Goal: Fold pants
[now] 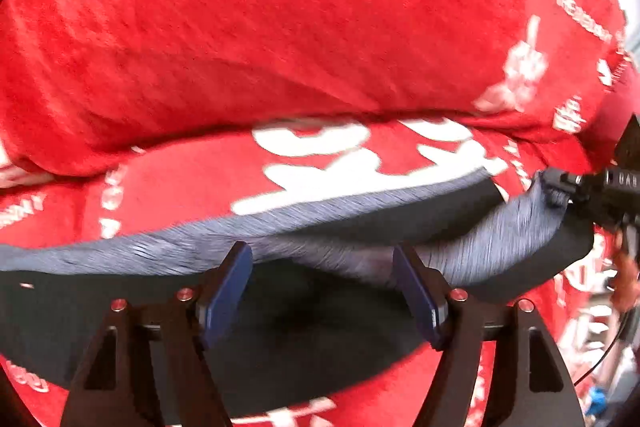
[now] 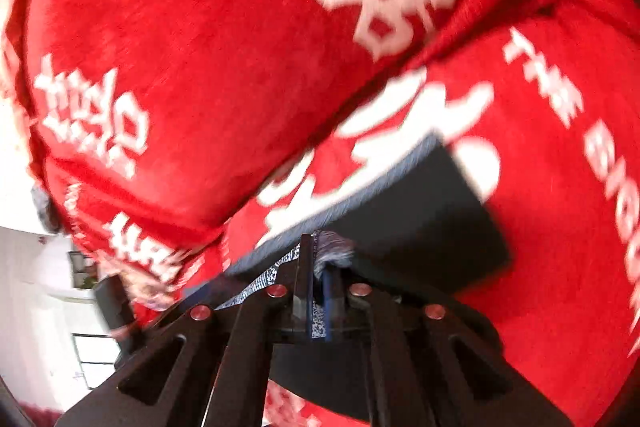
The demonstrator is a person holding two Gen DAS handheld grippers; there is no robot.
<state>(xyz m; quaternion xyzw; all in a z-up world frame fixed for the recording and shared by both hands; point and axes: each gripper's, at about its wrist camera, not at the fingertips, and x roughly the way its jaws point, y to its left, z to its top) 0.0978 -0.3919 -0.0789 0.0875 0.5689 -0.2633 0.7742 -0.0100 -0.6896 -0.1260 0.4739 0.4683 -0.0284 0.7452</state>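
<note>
The dark pants [image 1: 304, 339] with a fuzzy blue-grey inner lining [image 1: 168, 247] lie on a red blanket. My left gripper [image 1: 322, 259] is open, its blue pads on either side of the pants' folded edge. The right gripper [image 1: 560, 183] shows at the far right of the left wrist view, pinching the pants' edge. In the right wrist view my right gripper [image 2: 320, 259] is shut on the pants' lined edge [image 2: 332, 251], with the dark pants [image 2: 420, 227] spread out beyond it.
A red plush blanket [image 1: 280, 27] with white lettering covers the surface and forms a thick raised fold [image 2: 180, 67] behind the pants. A white room with dark furniture [image 2: 112, 303] shows at the lower left of the right wrist view.
</note>
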